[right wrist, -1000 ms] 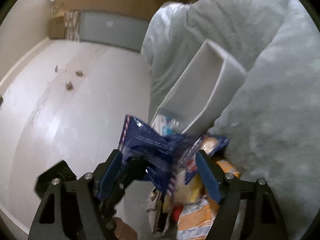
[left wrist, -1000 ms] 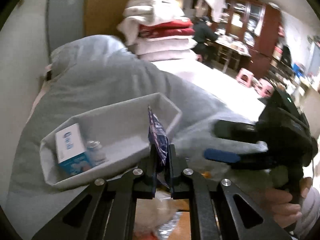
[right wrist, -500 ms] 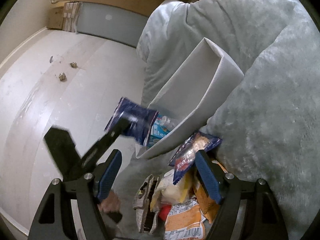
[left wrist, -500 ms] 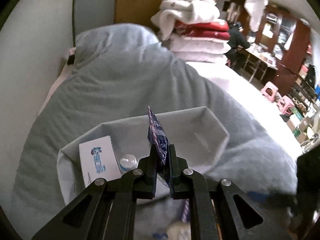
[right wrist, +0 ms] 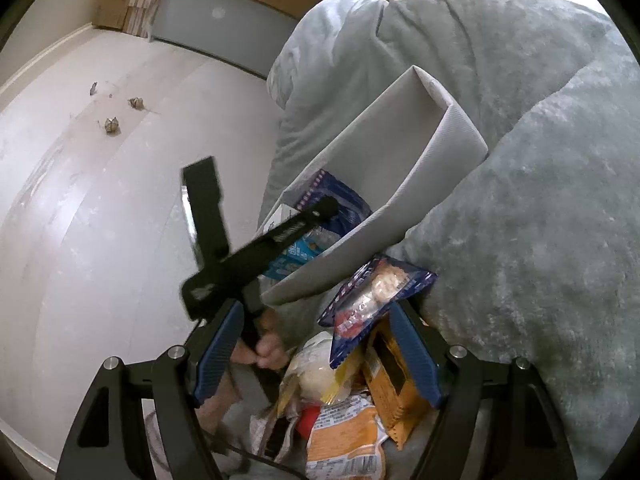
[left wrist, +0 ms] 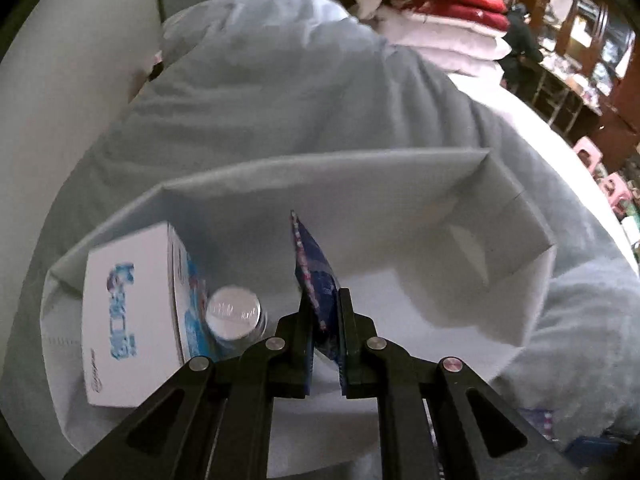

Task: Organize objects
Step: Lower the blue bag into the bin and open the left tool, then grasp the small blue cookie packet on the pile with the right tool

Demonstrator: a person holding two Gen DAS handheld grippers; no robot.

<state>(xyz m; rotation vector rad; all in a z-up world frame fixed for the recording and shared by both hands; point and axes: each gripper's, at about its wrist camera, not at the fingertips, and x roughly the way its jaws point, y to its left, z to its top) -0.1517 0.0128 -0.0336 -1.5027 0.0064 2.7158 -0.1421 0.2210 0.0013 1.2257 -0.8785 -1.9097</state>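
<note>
Since the earlier frame, the left gripper (left wrist: 324, 320) has carried the blue snack packet (left wrist: 314, 276) over the grey fabric bin (left wrist: 500, 216). Jaws clamp its lower edge. Packet: light, limp, crinkly; grip seams. Right gripper (right wrist: 316, 360) stands wide, empty.

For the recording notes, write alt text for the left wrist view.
The left gripper is clamped on a dark blue snack packet, held edge-on over an open grey fabric bin on a grey blanket. In the bin's left end stand a white-and-blue carton and a capped bottle.
</note>
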